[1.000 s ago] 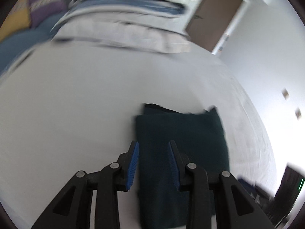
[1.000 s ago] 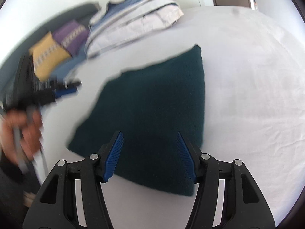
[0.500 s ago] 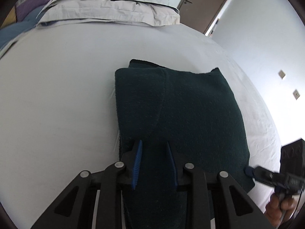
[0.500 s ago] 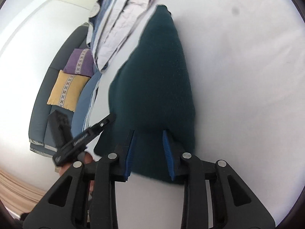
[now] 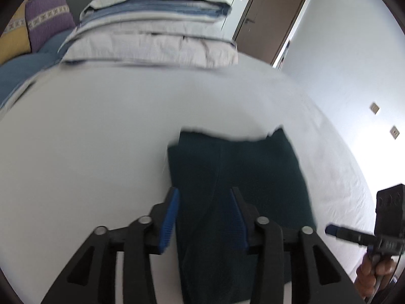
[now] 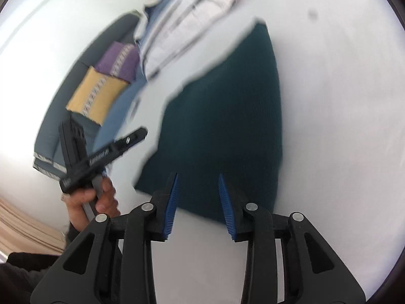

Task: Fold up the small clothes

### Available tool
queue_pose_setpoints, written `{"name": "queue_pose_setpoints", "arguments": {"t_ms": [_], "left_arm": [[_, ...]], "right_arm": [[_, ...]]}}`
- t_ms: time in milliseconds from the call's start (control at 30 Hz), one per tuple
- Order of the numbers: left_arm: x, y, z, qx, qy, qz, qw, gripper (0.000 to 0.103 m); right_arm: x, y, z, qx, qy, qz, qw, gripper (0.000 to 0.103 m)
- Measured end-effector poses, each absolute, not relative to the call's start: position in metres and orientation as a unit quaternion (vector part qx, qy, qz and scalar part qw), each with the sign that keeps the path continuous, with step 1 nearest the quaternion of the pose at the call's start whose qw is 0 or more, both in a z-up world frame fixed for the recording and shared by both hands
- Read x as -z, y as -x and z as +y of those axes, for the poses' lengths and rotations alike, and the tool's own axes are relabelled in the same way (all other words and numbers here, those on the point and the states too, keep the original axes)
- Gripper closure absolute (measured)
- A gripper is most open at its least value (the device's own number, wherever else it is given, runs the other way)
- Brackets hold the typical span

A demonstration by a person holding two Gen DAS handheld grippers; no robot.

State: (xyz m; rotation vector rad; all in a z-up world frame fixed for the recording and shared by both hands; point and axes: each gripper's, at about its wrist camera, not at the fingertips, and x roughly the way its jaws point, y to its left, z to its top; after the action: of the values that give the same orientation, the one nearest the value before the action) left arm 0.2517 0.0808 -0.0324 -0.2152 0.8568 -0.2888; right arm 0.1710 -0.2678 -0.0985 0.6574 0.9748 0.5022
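1. The bed (image 5: 101,131), under a plain white sheet, fills most of both views and carries everything else.
2. A stack of folded bedding (image 5: 157,38), grey-white below and blue above, lies along the bed's far edge.
3. A dark sofa (image 6: 63,116) stands beyond the bed's left edge, with a purple cushion (image 5: 48,17) and a yellow cushion (image 6: 96,96) side by side on it.
4. A brown door (image 5: 270,22) stands in the white wall past the far right corner of the bed.
5. The dark green garment (image 5: 243,177) lies folded flat near the bed's near edge, well apart from the bedding. Its near end reaches under both grippers.
6. The left gripper (image 5: 205,217) hangs over the garment's left part, pointing down at a slant. Its blue pads (image 5: 169,217) stand partly apart and are opening; cloth shows between them, but they do not press on it.
7. The right gripper (image 6: 198,202) hovers at the garment's near right corner. Its jaws are partly apart and opening, its pads (image 6: 225,202) clear of the cloth, nothing gripped.
8. A hand (image 6: 93,200) in a dark sleeve holds the left gripper's handle; another hand (image 5: 374,271) holds the right one.
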Motion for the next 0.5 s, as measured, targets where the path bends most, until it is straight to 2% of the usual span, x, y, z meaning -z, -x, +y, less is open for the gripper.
{"name": "queue_pose_setpoints", "arguments": {"t_ms": [200,333,400,467,500], "left_arm": [[0.032,-0.315,0.052,0.136,0.079,0.420,0.894,0.058],[0.078,-0.343,0.036,0.128,0.064,0.470,0.871,0.058],[0.103,-0.348,0.031,0.129,0.053,0.475,0.869,0.055],[0.107,-0.349,0.031,0.131,0.053,0.464,0.874,0.052],[0.107,-0.351,0.031,0.133,0.060,0.463,0.874,0.052]], "right_arm": [[0.083,-0.276,-0.264,-0.228,-0.347,0.446,0.793,0.064],[0.117,-0.339,-0.262,-0.183,-0.361,0.487,0.774,0.064],[0.139,-0.355,-0.260,-0.159,-0.355,0.504,0.771,0.067],[0.154,-0.360,-0.266,-0.165,-0.369,0.491,0.772,0.077],[0.159,-0.364,-0.265,-0.169,-0.384,0.485,0.767,0.078]]}}
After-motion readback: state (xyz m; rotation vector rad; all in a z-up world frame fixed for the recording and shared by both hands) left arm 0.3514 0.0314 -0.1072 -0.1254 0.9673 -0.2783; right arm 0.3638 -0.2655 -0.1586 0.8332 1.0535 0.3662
